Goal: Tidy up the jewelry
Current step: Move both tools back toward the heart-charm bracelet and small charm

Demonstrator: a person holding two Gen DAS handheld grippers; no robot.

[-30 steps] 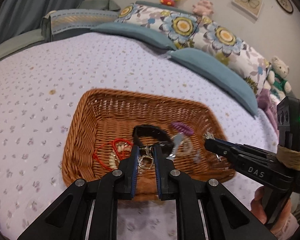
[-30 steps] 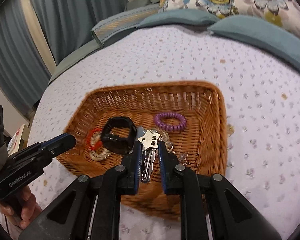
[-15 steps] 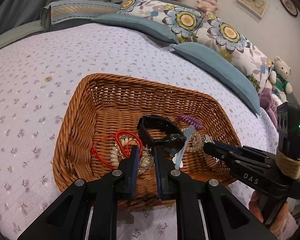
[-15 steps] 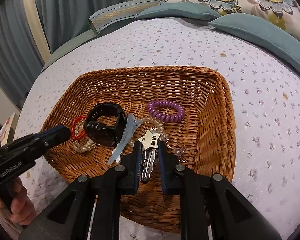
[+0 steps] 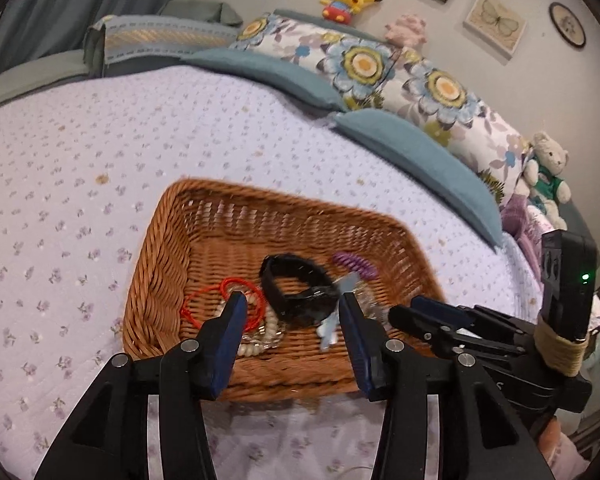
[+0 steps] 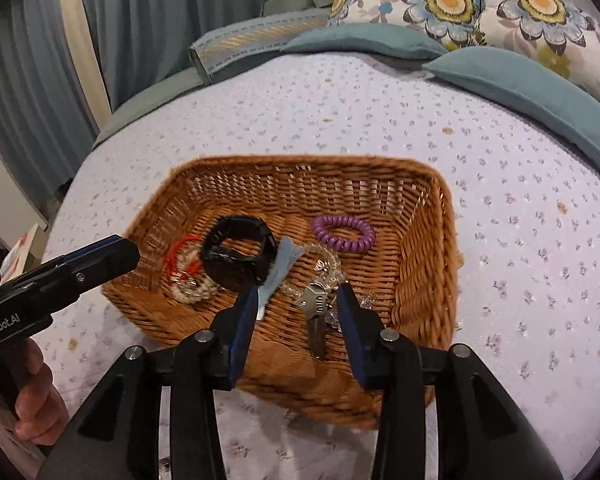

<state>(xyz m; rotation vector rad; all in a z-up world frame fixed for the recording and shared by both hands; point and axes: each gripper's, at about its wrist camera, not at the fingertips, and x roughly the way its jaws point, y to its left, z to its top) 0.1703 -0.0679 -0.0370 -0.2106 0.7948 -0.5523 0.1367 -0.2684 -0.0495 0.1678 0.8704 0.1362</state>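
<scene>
A wicker basket (image 5: 152,264) (image 6: 428,240) rests on the flowered bedspread. In it lie a black watch (image 5: 296,292) (image 6: 240,256), a red cord bracelet (image 5: 220,300), a pale bead bracelet (image 6: 192,290), a purple coil hair tie (image 6: 342,234), a light blue hair clip (image 6: 280,268) and a key with a star tag (image 6: 316,320). My left gripper (image 5: 291,304) hovers over the basket's near left part, jaws opening, nothing pressed between them. My right gripper (image 6: 298,296) hangs over the near right part, jaws opening. The key lies below it, free of the pads.
Teal and floral pillows (image 5: 412,140) line the far side of the bed. Stuffed toys (image 5: 548,172) sit at the right, and grey-blue curtains (image 6: 32,60) hang at the left. A hand (image 6: 32,400) holds the left gripper's handle. Bedspread (image 5: 60,160) surrounds the basket.
Both grippers have opened. The left let go of a small metal piece and the right let go of the star-tagged key, which now lies in the basket. Both drew back slightly.
</scene>
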